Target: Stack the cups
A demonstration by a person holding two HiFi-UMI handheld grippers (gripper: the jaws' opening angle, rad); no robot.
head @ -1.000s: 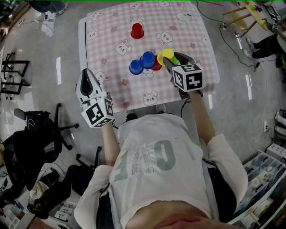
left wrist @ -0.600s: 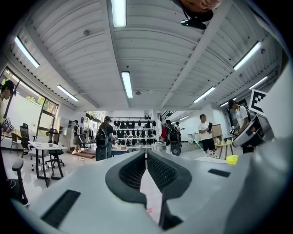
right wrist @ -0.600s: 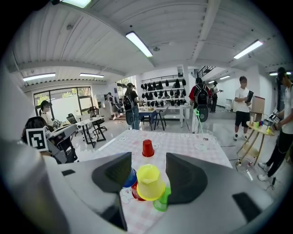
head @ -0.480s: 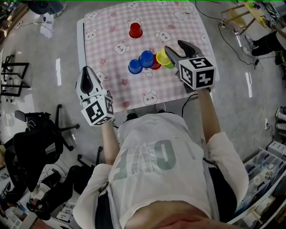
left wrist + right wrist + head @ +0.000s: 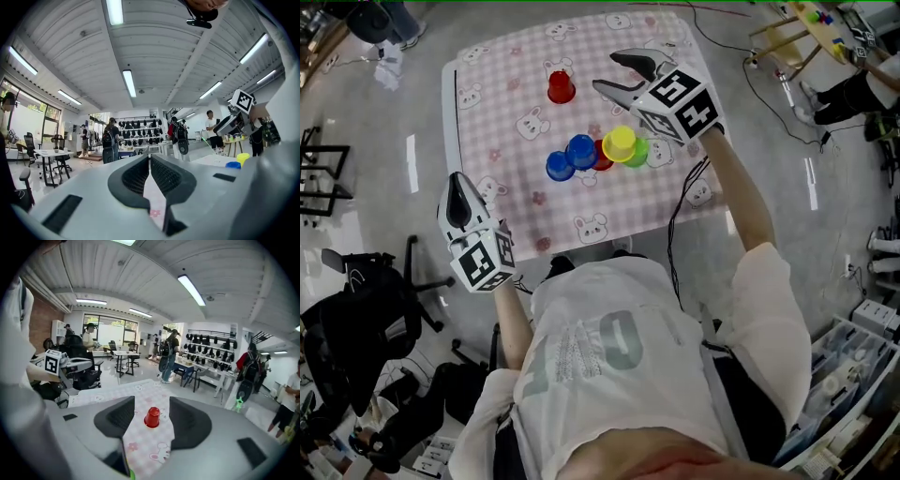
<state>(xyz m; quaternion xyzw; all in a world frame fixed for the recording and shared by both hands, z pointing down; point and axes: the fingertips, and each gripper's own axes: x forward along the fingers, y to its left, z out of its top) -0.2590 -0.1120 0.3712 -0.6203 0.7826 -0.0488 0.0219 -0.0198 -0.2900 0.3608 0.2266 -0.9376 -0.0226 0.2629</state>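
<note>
On the pink checked table [image 5: 492, 103] a lone red cup [image 5: 561, 86] stands upside down at the far side. Nearer me is a cluster: two blue cups [image 5: 570, 157], a partly hidden red cup [image 5: 602, 157], a yellow cup [image 5: 619, 143] and a green cup [image 5: 639, 153] tight against it. My right gripper [image 5: 607, 72] hovers above the table between the cluster and the lone red cup. Its jaws have just been opening and are open and empty. In the right gripper view the red cup [image 5: 152, 417] shows beyond them. My left gripper [image 5: 459, 186] is shut and empty, off the table's near left corner.
A black cable [image 5: 680, 202] hangs over the table's right edge. Office chairs [image 5: 366, 309] stand on the floor at the left, and a wooden frame [image 5: 792, 33] at the far right. People and desks show in the background of both gripper views.
My right gripper has left the yellow cup at the cluster, risen and swung toward the lone red cup. The left gripper has kept still.
</note>
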